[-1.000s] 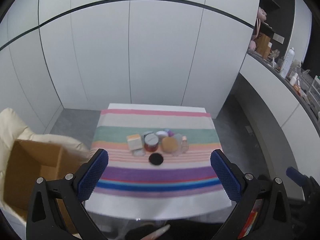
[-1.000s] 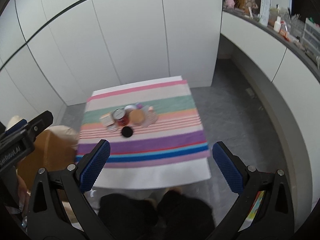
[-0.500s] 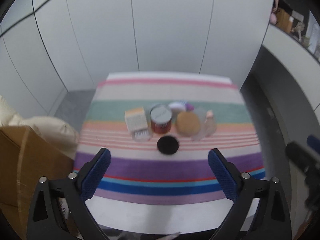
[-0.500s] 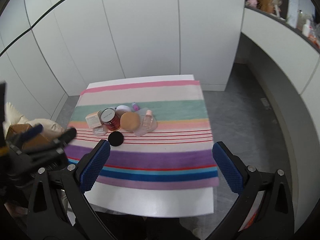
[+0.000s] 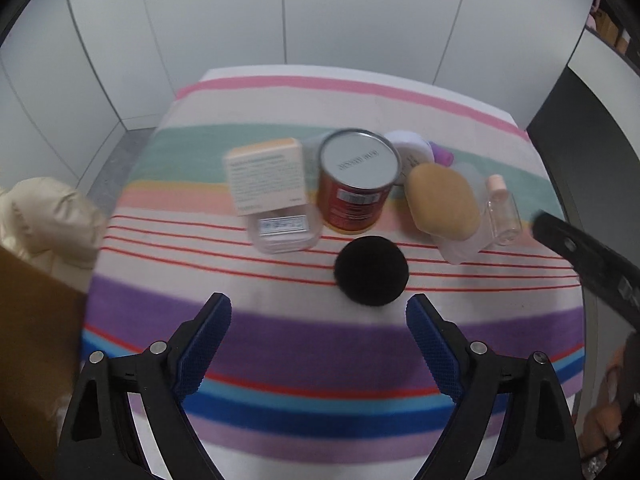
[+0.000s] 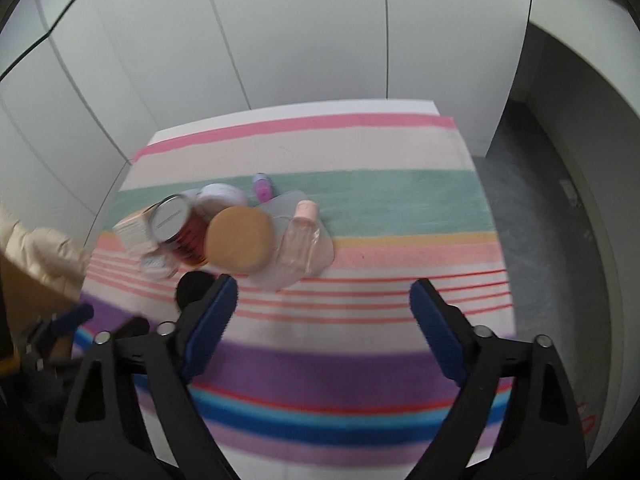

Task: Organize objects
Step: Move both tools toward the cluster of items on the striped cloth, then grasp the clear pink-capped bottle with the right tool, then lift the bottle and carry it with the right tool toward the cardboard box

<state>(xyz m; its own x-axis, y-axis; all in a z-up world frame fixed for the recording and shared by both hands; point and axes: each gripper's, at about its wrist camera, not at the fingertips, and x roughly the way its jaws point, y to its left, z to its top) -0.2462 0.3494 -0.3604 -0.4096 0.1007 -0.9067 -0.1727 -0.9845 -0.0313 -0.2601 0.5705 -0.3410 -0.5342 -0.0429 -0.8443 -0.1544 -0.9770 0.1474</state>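
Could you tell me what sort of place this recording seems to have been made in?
Probably a room in a home, or a home-like studio. A small table with a striped cloth stands against plain white cabinet panels, and on it sit household toiletries: a red tin, a tan sponge and a small clear bottle.

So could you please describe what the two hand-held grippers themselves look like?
Both look alike: the left hand-held gripper and right hand-held gripper have black plastic frames with triangular cut-outs, silver screws at the joints, and two fingers faced with blue dimpled pads. No cables show.
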